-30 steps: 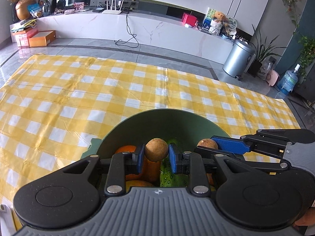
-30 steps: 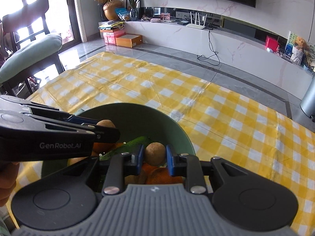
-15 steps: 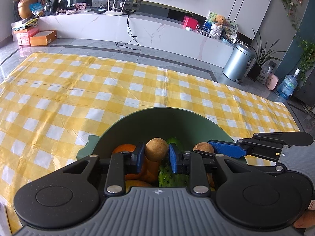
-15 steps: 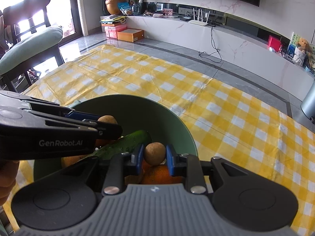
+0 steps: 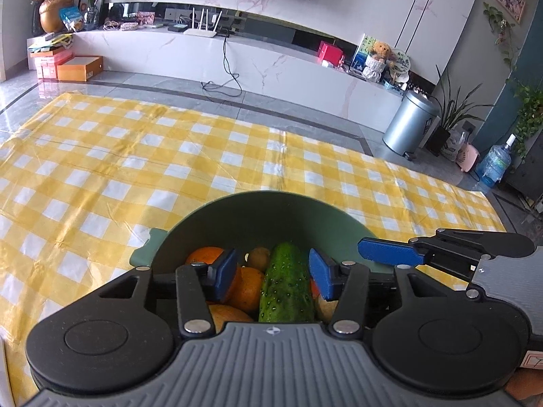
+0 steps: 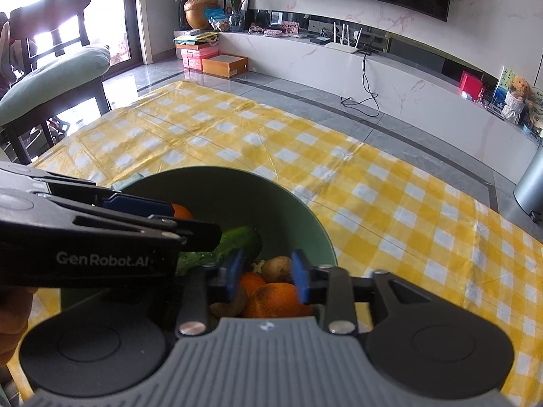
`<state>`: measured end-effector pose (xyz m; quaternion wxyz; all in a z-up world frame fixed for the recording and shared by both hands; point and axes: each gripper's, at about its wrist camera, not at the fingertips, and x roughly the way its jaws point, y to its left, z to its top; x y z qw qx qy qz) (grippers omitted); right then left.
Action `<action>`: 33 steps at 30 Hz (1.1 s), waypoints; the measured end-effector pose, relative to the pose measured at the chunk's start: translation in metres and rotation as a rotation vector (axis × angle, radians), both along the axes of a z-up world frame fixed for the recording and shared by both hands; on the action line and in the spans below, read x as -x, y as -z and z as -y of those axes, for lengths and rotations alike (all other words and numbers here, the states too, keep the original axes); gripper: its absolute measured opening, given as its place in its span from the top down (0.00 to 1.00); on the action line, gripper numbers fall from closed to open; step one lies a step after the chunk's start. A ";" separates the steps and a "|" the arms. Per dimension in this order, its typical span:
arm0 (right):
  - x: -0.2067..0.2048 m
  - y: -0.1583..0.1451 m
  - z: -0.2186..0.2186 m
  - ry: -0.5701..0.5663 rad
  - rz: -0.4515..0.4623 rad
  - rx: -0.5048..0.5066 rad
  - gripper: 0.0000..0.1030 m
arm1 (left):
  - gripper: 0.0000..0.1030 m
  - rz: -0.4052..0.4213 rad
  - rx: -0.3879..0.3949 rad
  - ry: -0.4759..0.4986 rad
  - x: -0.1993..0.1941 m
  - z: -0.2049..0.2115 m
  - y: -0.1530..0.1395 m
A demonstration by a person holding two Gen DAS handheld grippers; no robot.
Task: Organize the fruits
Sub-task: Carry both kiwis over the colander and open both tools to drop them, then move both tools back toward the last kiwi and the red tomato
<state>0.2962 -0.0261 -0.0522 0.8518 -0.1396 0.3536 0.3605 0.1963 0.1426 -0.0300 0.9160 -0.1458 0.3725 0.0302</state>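
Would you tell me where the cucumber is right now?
The cucumber lies in the green bowl, between the open left gripper's fingers in the left wrist view, with oranges on its left.

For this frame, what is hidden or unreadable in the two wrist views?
- Near half of the green bowl: left wrist view, hidden by the left gripper.
- Cucumber: right wrist view, its near end covered by the left gripper's body.
- Oranges: full count unclear, the right gripper overlaps them.
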 end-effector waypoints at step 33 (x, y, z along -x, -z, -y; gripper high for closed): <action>0.112 -0.043 0.151 0.269 -0.037 -0.269 0.29 | 0.34 0.105 -0.073 0.181 0.101 0.101 -0.062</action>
